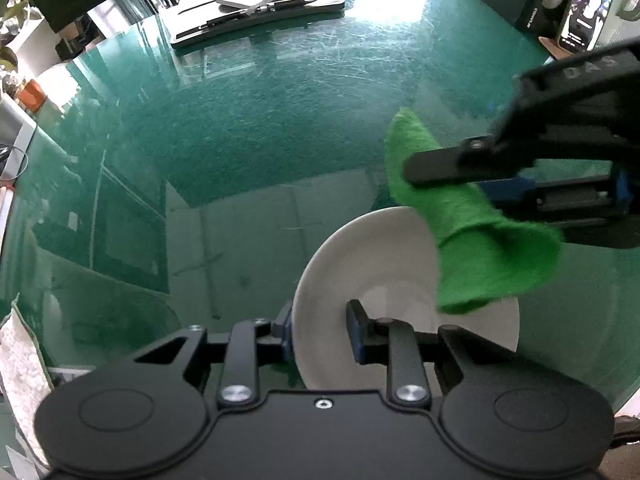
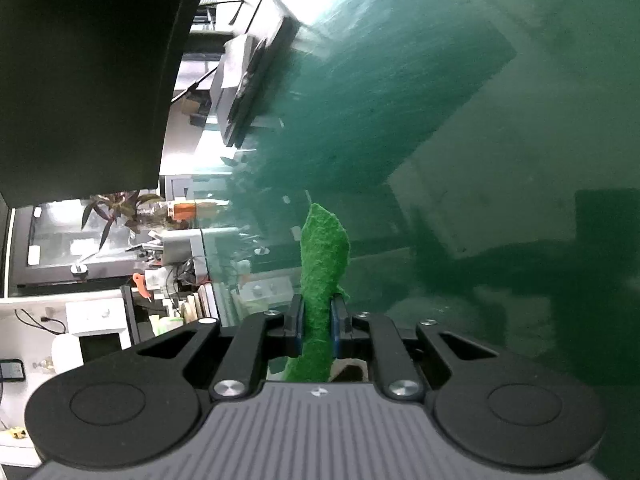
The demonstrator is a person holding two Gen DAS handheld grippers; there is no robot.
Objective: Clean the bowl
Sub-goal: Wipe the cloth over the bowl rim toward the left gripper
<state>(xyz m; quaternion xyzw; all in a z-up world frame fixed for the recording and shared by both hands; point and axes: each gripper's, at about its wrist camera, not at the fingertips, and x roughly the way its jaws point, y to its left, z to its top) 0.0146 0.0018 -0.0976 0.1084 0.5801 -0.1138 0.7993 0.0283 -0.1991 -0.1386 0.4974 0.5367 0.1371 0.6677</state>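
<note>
White ceramic, one bowl (image 1: 400,280) sits on the green glass table (image 1: 260,128), its near rim clamped between the jaws of the left gripper (image 1: 322,334), one finger (image 1: 358,332) inside the bowl and the other outside. One green cloth (image 1: 480,248) hangs over the bowl's far right side, pinched in the closed jaws of the right gripper (image 1: 448,172). One phone (image 1: 586,10) stands lit at the table's far right, and a tray (image 1: 256,8) with pens lies far off; only the left view shows the bowl and phone. The right view shows the cloth (image 2: 320,280) squeezed between the gripper's (image 2: 316,322) blue pads, plus a plant (image 2: 116,208) and shelf clutter beyond the table's edge.
</note>
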